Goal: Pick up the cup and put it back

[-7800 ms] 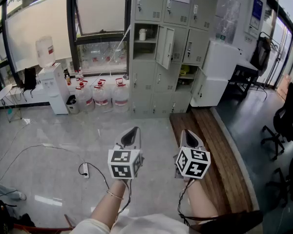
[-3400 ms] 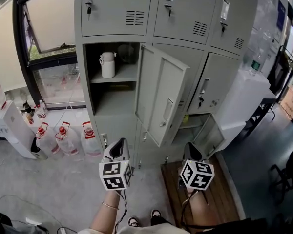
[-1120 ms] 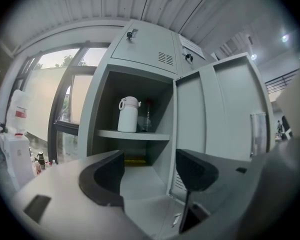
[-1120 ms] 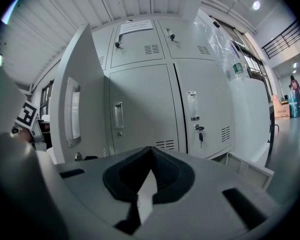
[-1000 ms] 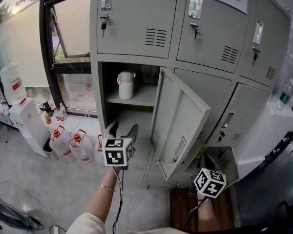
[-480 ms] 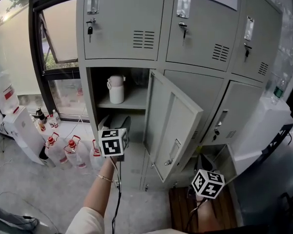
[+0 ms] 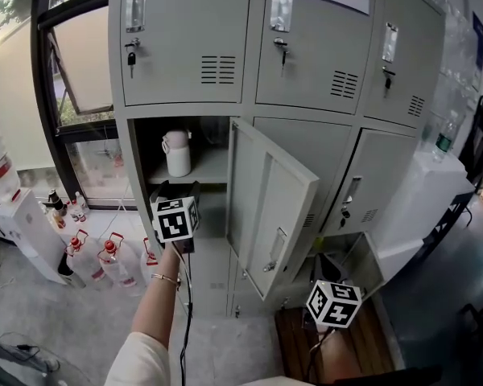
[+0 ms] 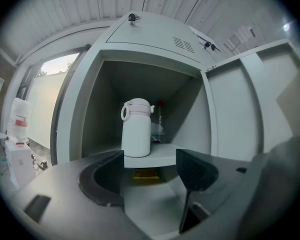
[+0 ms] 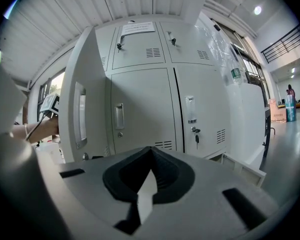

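Nothing is lifted yet: the white cylindrical loop-handled cup [image 7: 176, 153] stands on the open grey metal locker's shelf [image 7: 210, 168], at twelve o'clock from the left gripper [image 8: 150, 156], whose jaws gape empty, short of it. The right gripper [image 9: 150, 177] hangs closed and empty.

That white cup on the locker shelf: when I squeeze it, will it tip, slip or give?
The white cup looks rigid, so it probably won't give. Tall, narrow and upright near the front edge of the shelf, it may tip if nudged sideways. Its smooth round wall could slip, so the open left hand-held gripper should close squarely on the body.
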`<state>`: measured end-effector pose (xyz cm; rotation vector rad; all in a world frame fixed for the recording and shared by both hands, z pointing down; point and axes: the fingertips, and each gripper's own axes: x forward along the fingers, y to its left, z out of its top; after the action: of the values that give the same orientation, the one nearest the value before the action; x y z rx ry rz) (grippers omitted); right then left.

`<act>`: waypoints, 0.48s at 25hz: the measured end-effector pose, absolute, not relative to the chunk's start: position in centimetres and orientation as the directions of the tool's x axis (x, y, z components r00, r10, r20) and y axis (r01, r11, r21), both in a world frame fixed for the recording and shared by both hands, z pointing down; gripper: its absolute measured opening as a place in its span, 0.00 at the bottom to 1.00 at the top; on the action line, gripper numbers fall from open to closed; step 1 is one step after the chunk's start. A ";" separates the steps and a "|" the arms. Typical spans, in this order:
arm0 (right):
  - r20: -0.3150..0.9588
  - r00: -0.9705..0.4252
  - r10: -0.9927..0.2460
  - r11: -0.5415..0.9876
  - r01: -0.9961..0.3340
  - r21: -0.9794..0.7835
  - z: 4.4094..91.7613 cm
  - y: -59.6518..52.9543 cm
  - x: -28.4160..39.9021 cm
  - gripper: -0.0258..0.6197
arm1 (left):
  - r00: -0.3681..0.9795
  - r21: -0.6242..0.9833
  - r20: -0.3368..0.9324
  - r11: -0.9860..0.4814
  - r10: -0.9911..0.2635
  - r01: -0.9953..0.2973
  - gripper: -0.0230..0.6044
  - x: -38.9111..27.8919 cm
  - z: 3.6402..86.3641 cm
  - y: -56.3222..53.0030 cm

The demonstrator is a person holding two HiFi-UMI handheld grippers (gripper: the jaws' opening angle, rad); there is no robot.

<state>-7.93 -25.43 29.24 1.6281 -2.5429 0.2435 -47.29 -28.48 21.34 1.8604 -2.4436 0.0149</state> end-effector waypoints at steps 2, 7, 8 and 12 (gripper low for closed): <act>0.181 -0.417 -0.891 0.411 -0.909 -0.072 29.2 -25.2 -8.0 0.03 | -0.277 0.035 0.059 0.279 -0.959 -0.960 0.51 -47.7 21.2 -28.9; 0.181 -0.417 -0.891 0.413 -0.909 -0.063 29.1 -24.9 -8.2 0.03 | -0.302 0.042 0.055 0.304 -0.952 -0.952 0.52 -48.9 20.2 -30.4; 0.182 -0.417 -0.890 0.413 -0.909 -0.062 29.1 -24.8 -8.2 0.03 | -0.307 0.046 0.048 0.309 -0.951 -0.950 0.52 -49.2 19.9 -30.6; 0.185 -0.415 -0.891 0.411 -0.910 -0.061 29.3 -24.6 -8.1 0.03 | -0.325 0.042 0.052 0.328 -0.944 -0.944 0.53 -50.1 19.2 -31.3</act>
<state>-8.14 -24.62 29.26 1.6249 -2.5334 0.2295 -50.14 -31.32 19.22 1.7838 -2.5043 -0.0058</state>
